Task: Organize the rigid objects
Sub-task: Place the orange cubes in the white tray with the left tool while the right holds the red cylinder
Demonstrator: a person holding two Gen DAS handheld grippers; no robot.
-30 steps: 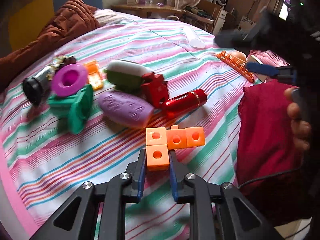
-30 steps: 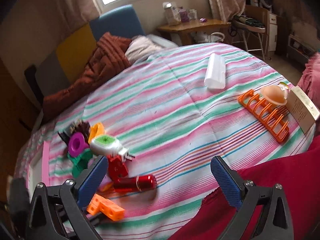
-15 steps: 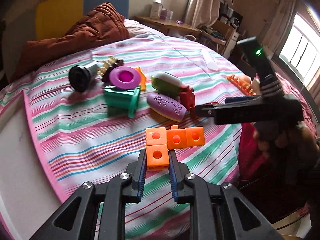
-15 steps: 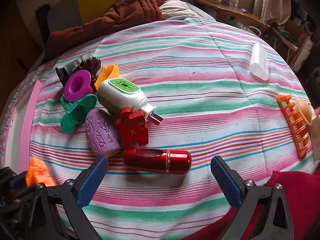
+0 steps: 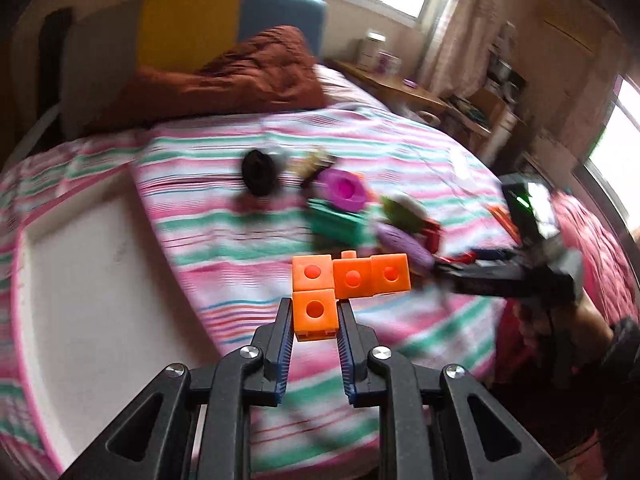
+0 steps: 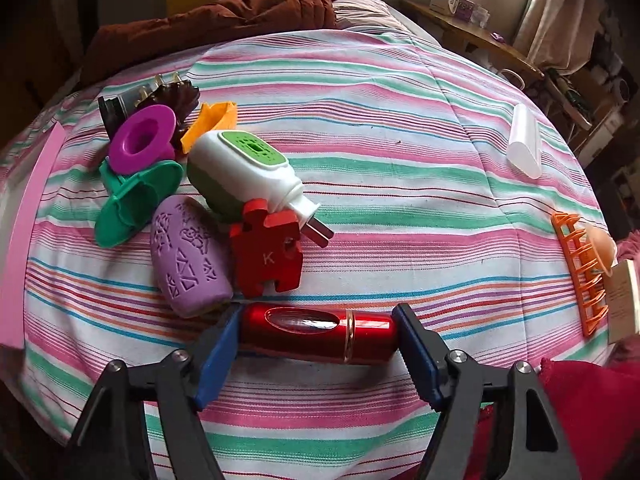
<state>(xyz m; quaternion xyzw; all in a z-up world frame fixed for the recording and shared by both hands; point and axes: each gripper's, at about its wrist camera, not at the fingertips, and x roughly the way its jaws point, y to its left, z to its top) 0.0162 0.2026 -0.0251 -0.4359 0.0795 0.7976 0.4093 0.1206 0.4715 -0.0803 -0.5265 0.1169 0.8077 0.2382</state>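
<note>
My left gripper [image 5: 314, 316] is shut on an orange block piece [image 5: 348, 280] made of joined cubes, held above the striped bed. My right gripper [image 6: 318, 334] has its blue pads at both ends of a red metal cylinder [image 6: 316, 334] that lies on the bedspread; the jaws have closed in on it lengthwise. Just beyond lie a purple oval [image 6: 188, 260], a red puzzle piece [image 6: 268, 256], a white and green plug-in device [image 6: 240, 172], a green spool [image 6: 136, 200] and a purple cup [image 6: 142, 140].
A white tray with a pink rim [image 5: 92, 280] sits at the left of the bed. An orange rack [image 6: 580, 272], a white tube [image 6: 524, 146] and a brown blanket [image 6: 224, 12] lie farther off. A red cloth [image 6: 580, 400] covers the near right edge.
My left gripper has lifted and swung left with the orange blocks, bringing the white tray into view. My right gripper has moved down to the red cylinder and narrowed around its ends.
</note>
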